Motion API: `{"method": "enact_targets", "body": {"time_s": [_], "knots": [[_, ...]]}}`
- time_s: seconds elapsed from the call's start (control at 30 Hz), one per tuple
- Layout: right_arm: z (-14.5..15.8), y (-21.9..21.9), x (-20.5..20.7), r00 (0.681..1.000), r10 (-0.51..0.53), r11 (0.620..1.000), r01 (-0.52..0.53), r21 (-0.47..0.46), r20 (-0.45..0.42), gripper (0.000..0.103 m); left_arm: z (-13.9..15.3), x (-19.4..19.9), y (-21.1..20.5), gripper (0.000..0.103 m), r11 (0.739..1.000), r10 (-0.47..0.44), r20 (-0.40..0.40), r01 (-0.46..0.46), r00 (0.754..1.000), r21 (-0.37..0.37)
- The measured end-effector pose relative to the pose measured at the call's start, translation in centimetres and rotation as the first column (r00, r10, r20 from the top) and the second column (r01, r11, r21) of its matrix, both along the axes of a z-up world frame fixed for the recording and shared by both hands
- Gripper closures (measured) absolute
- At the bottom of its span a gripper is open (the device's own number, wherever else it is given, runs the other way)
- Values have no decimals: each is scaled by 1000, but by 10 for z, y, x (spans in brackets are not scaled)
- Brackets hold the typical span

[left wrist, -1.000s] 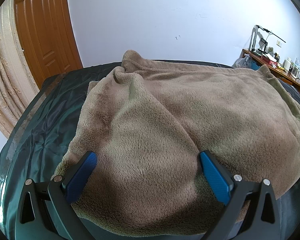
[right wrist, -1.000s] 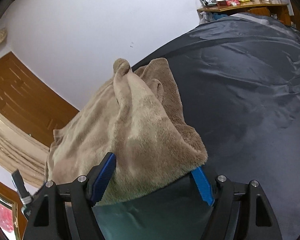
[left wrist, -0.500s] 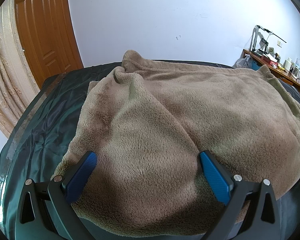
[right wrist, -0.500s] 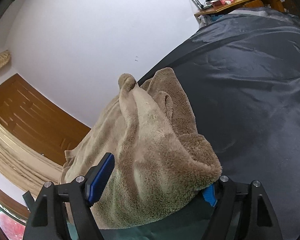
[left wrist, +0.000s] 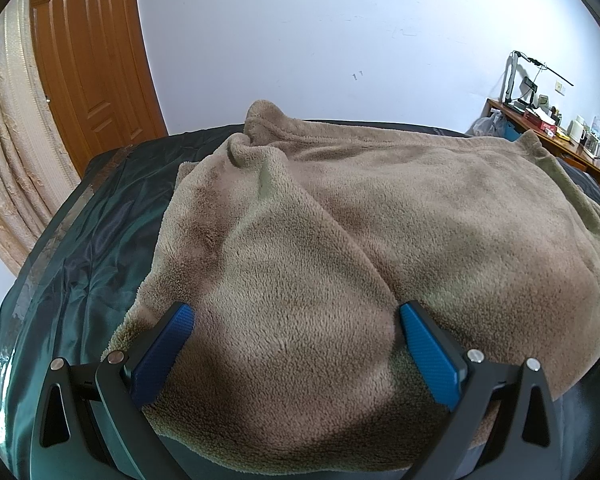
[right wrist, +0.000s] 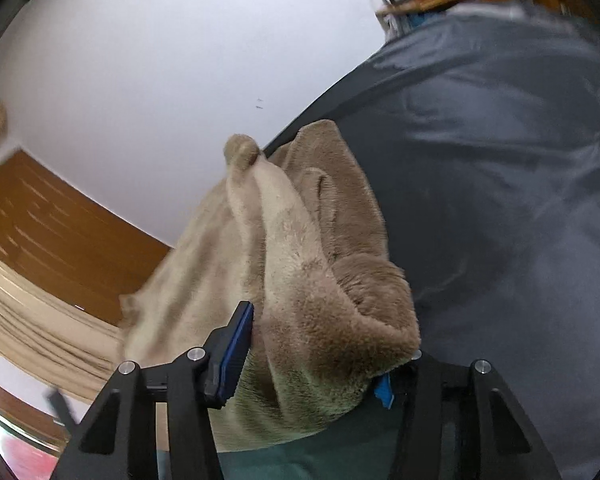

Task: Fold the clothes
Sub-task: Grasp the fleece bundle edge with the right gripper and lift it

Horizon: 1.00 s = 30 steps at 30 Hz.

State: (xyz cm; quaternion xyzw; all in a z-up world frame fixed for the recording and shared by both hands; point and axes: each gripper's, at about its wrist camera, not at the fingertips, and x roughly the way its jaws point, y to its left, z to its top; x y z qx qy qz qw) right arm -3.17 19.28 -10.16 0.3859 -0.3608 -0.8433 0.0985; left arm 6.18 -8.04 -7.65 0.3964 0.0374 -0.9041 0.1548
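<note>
1. Your right tool [right wrist: 316,350] has just been closing: a second ago its jaws stood wide around the near corner of the fleece garment [right wrist: 300,280], and now they have narrowed on a thick bunch of that corner. The left blue pad [right wrist: 236,354] presses into the pile at 9 o'clock of the bunch; the right pad is almost buried under the fleece at 4 o'clock. Read it as clamped on the garment

2. Your left tool [left wrist: 296,344] has not changed over the same second. Its jaws stand wide apart, one blue pad [left wrist: 162,354] at 8 o'clock and the other at 4 o'clock of the near hump of fleece [left wrist: 340,260]. The cloth lies between them and bulges up, but neither pad squeezes it

3. The garment lies spread over the bed cover [left wrist: 92,240], its bulk running toward 12 o'clock and 2 o'clock in the left view, with a rumpled peak at 12 o'clock. The right view is blurred by motion

4. What this means: one corner looks secured and the other is not yet gripped. Close the left tool before you lift, or the fold will drag skewed

5. Beyond the bed stand a wooden door [left wrist: 88,60] at 10 o'clock and a cluttered desk [left wrist: 552,140] at 2 o'clock
</note>
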Motion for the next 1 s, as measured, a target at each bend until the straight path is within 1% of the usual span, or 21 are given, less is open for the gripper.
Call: {"method": "enact_targets", "body": {"time_s": [0.1,0.2,0.23,0.33,0.37,0.4,0.63,0.83,0.9,0.97,1.0], "knots": [[10,-3,1,998,26,998,-29,-47,-59,49,0,0,0,1,1000,1,0,-1,1000,0],[12,-10,-2,995,44,997,-49,-53,-91,49,0,-1,0,1,1000,2,0,-2,1000,0],[10,-11,-3,995,42,998,-47,-52,-91,49,0,-1,0,1,1000,2,0,-2,1000,-1],[-4,-7,-2,998,23,995,-27,-92,-54,48,0,-1,1,1,1000,3,0,-3,1000,-1],[-10,-5,-3,999,17,994,-21,-109,-38,47,0,-1,1,1,1000,3,0,-3,1000,0],[-11,-3,-1,999,12,993,-17,-115,-43,45,0,-1,1,1,1000,4,0,-4,1000,-1],[-9,-12,4,997,32,998,-36,-52,-64,43,0,-2,1,1,1000,5,-1,-5,1000,-1],[-7,-20,9,997,51,999,-51,3,-64,43,0,-2,1,1,1000,4,-1,-4,1000,-1],[-8,-21,5,998,46,999,-45,19,-54,45,0,-1,1,1,1000,5,-3,-5,1000,2],[-8,-22,3,999,30,999,-29,38,-28,61,1,0,-1,1,1000,4,-10,-4,1000,13],[-7,-22,2,1000,23,999,-22,42,-14,63,2,0,-3,1,1000,1,-12,-1,1000,24]]}}
